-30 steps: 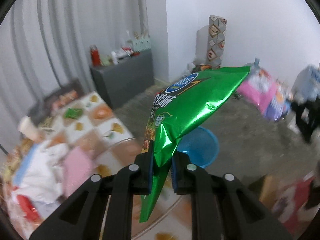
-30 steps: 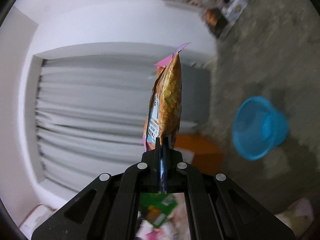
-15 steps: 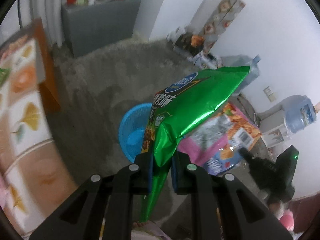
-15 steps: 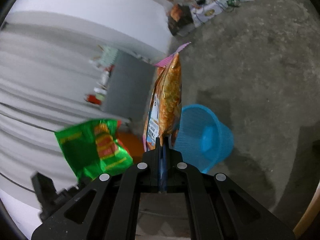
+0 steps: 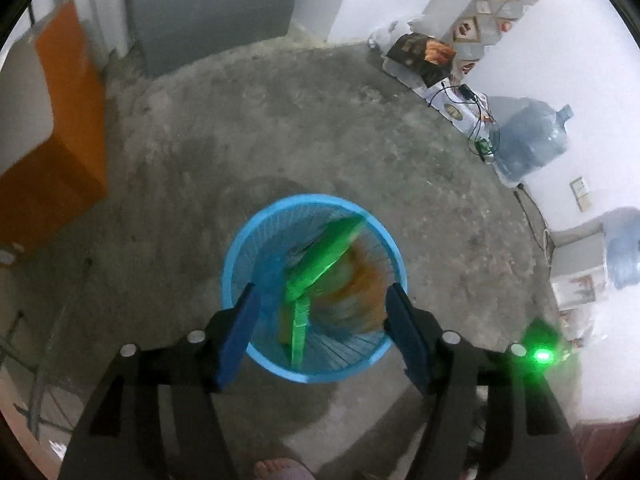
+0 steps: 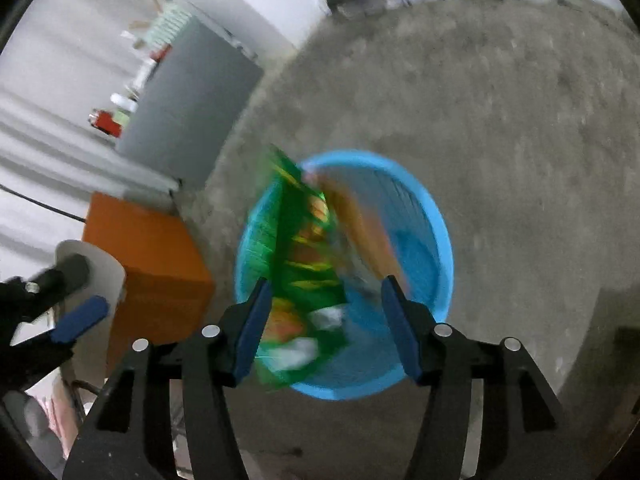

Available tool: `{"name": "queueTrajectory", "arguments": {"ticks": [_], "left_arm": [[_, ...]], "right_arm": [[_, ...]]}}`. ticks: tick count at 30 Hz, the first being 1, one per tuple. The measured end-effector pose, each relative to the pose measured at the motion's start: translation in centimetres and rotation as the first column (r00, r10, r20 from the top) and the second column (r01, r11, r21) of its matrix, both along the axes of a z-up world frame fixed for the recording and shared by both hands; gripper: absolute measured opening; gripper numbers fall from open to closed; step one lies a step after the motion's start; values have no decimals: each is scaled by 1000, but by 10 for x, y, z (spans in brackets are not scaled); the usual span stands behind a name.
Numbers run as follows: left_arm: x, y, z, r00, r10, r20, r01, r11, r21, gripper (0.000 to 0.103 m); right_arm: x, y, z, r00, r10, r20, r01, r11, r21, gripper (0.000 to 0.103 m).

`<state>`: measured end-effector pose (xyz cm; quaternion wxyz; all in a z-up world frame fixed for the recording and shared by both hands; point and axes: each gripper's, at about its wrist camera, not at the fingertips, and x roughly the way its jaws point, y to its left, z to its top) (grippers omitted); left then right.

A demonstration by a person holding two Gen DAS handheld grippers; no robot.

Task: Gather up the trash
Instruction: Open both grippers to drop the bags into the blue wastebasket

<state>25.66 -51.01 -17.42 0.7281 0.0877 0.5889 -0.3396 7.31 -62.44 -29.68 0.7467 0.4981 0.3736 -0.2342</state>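
Both packets have left the tongs: left tongs [image 5: 322,336] and right tongs [image 6: 322,328], jaws just opened, stand empty over the blue basket [image 5: 240,252]. Green packet [image 5: 320,260] and orange packet [image 5: 360,280], blurred, fall inside, toward 12 o'clock of the jaws. Judged: this deposit is nearly done.

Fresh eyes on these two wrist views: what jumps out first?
The bright blue basket on the grey concrete floor, centred in both views. A green snack bag and an orange snack bag, both blurred, are at its mouth. The left gripper and right gripper have just been opening and now hold nothing.
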Motion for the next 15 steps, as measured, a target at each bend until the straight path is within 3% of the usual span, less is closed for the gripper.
{"name": "queueTrajectory", "arguments": {"ticks": [5,15], "left_arm": [[-4,21,20,1000,-11,24,12,999,-48,63],[-33,73,92,991,-43,127,63,984,-165,65]], "right_arm": [[-40,-6,-2,998,-34,53,31,998,50,56],[-88,2,39,992,-59,111,56,998,33,59]]}}
